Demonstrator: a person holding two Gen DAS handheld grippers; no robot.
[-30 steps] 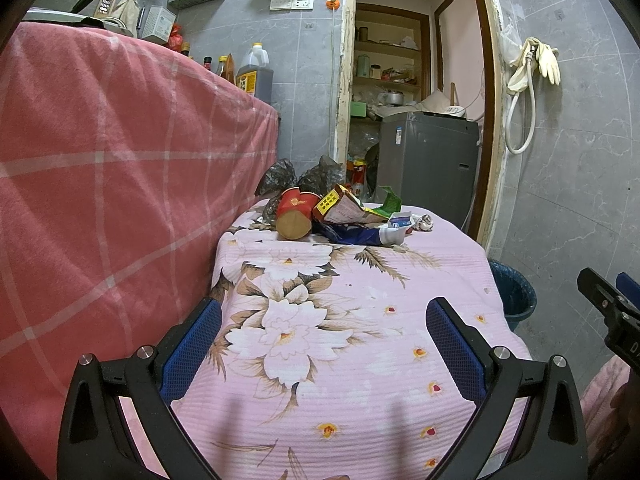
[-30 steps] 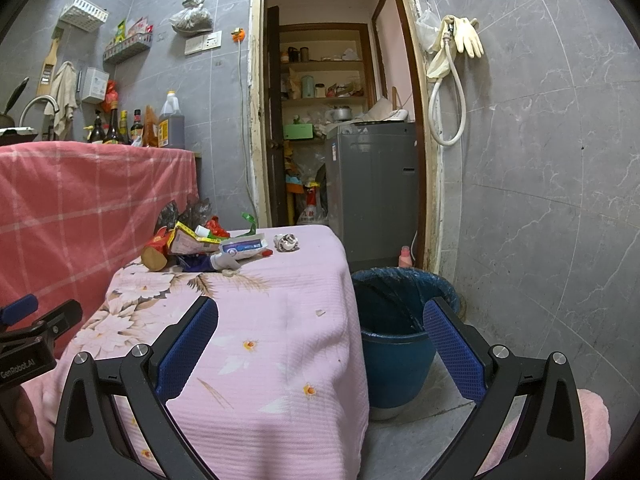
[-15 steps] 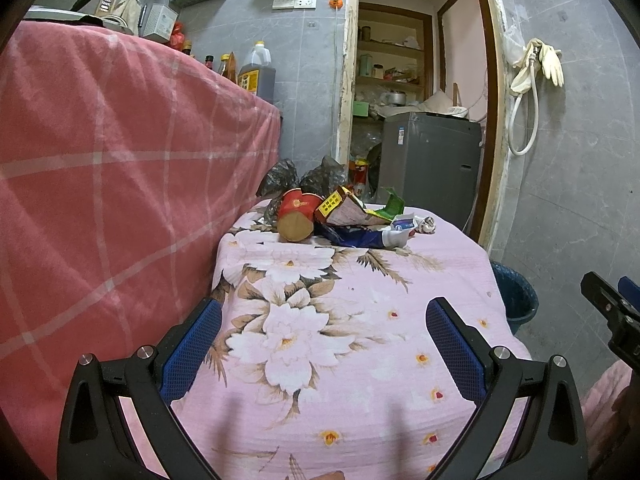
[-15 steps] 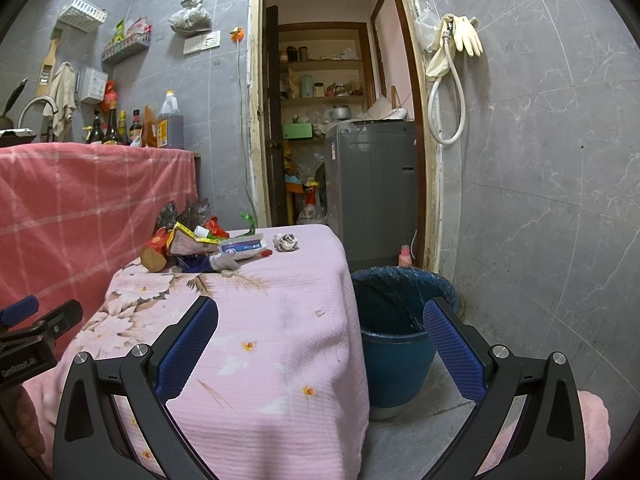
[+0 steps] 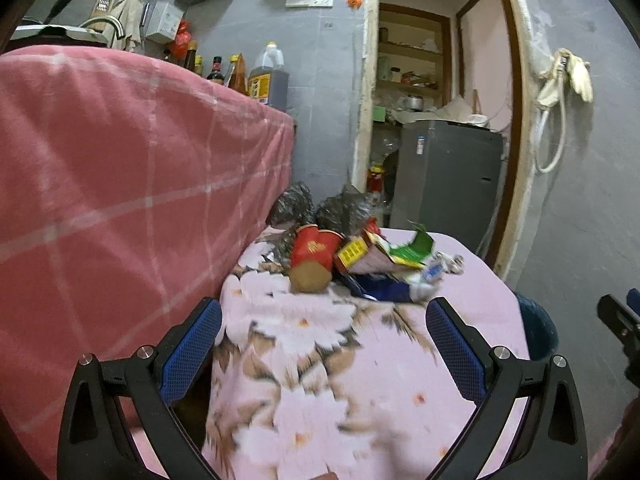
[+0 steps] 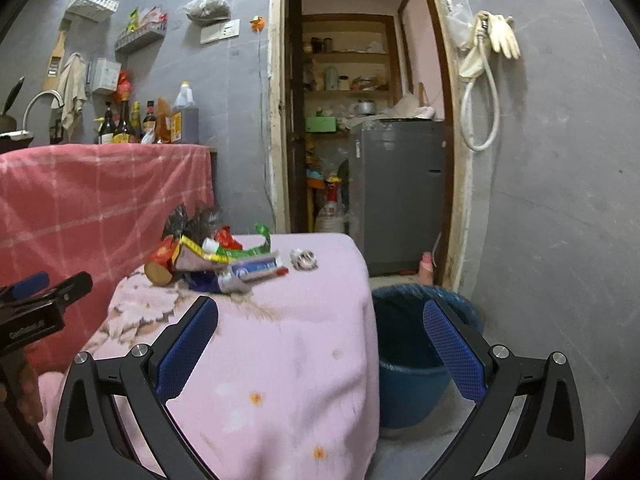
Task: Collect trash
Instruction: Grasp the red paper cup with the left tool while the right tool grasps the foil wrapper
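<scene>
A heap of trash lies at the far end of the pink flowered table [image 5: 320, 380]: a red paper cup [image 5: 312, 258] on its side, torn wrappers [image 5: 384, 254], a toothpaste tube [image 6: 256, 268] and a crumpled white scrap [image 6: 303, 259]. A blue bin [image 6: 412, 360] stands on the floor right of the table. My left gripper [image 5: 324, 340] hovers open over the near half of the table, well short of the heap. My right gripper [image 6: 320, 340] is open above the table's right edge and the bin. Nothing sits between either pair of fingers.
A tall counter draped in red checked cloth [image 5: 120, 200] rises along the left, with bottles [image 6: 132, 124] on top. A grey appliance [image 6: 400, 192] stands in the doorway beyond. A hose and gloves [image 6: 488, 60] hang on the right wall.
The left wrist view has swung up and moved nearer the heap, and is now blurred by motion. The right gripper has also edged forward toward the table.
</scene>
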